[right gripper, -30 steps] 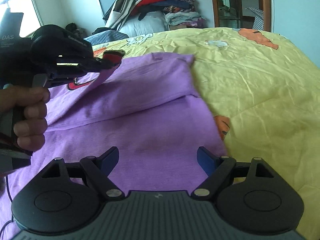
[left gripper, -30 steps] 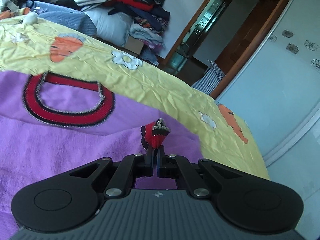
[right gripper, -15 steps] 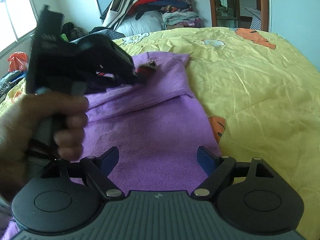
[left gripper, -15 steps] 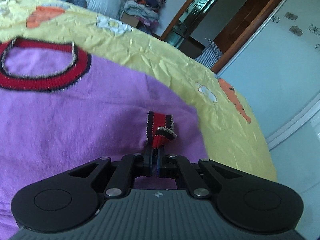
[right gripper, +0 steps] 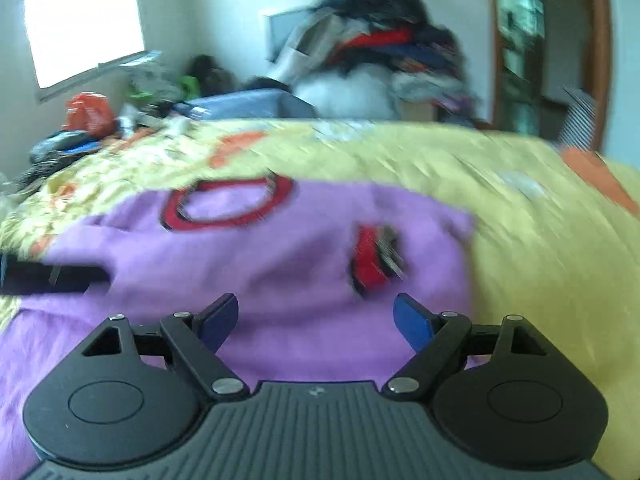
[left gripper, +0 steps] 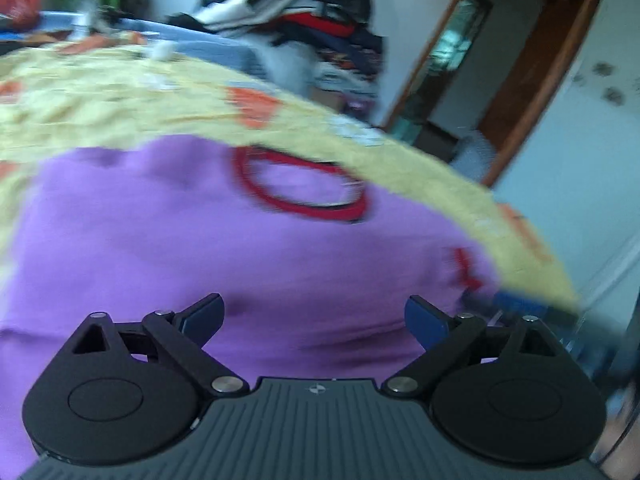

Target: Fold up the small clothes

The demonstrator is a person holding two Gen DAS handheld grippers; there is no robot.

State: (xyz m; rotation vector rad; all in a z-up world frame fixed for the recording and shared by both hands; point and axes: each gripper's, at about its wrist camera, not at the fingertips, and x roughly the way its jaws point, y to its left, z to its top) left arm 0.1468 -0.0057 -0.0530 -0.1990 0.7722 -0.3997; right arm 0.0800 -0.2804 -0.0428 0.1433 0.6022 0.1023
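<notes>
Left wrist view, nearest first: my left tongs [left gripper: 314, 316] are spread wide with nothing between them, hanging over the purple shirt [left gripper: 192, 248]. My right tongs [right gripper: 316, 318] are likewise released, just short of the red cuff [right gripper: 372, 258] that lies folded in on the shirt's body. That shirt is spread on the yellow bed cover [right gripper: 520, 216], its red collar [right gripper: 228, 204] toward the far side. I judge the folding barely begun: one sleeve looks turned inward, while the other side and the crosswise folds remain. Blur hides the finer edges. I count one shirt, one collar, one visible cuff and two tongs. Beyond the bed sits one heap of clothes [right gripper: 380, 52] against the wall
</notes>
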